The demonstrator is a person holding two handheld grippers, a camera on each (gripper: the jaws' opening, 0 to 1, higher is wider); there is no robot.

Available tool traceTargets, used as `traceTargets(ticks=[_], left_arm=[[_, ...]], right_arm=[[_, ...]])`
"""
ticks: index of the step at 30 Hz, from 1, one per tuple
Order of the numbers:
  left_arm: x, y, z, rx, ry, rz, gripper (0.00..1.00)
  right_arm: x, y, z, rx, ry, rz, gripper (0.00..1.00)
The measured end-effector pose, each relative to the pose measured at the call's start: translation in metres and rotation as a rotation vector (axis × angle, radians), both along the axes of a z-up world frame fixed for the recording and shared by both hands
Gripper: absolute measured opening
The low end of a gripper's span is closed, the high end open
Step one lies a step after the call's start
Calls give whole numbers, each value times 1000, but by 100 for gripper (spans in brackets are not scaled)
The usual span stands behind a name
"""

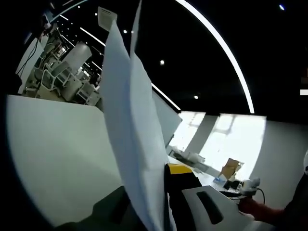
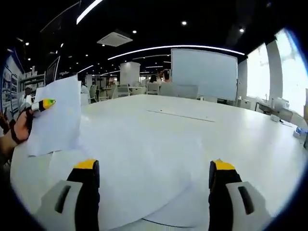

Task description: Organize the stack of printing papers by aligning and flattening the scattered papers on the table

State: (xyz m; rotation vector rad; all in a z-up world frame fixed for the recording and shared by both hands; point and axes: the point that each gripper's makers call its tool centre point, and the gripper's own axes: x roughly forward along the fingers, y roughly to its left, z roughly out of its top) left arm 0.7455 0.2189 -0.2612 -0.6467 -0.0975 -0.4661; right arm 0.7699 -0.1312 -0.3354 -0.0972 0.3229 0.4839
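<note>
My left gripper (image 1: 150,188) is shut on a few white paper sheets (image 1: 130,125), which stand up on edge between its jaws. In the right gripper view the same left gripper (image 2: 44,104) comes in from the left, holding the sheets (image 2: 57,118) upright above the table, with a person's hand (image 2: 18,131) behind it. My right gripper (image 2: 154,167) stands open and wide, its yellow-tipped jaws empty. Beneath and ahead of it, more white sheets (image 2: 139,185) lie flat and overlapping on the white table (image 2: 216,130).
A large white board (image 2: 204,72) stands beyond the table's far edge, with chairs and people (image 2: 154,86) behind it. Bright windows (image 2: 288,72) run along the right. A cardboard box (image 1: 231,168) and clutter sit on a far desk.
</note>
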Motion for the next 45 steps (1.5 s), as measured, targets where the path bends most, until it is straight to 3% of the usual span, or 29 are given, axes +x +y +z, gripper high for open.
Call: traceTargets(ticks=[19, 27, 31, 42, 45], left_arm=[[1, 0, 0, 0, 1, 1, 7], [0, 0, 0, -4, 1, 1, 7], [0, 0, 0, -7, 0, 0, 7], [-1, -1, 1, -11, 0, 0, 7], [-1, -1, 1, -11, 0, 0, 7]], right_arm=[[-1, 5, -14, -25, 54, 23, 82], [-1, 1, -16, -16, 69, 12, 71], [-3, -2, -14, -16, 68, 5, 57], [-8, -16, -11, -33, 55, -31, 31], [-8, -20, -12, -66, 40, -34, 14]])
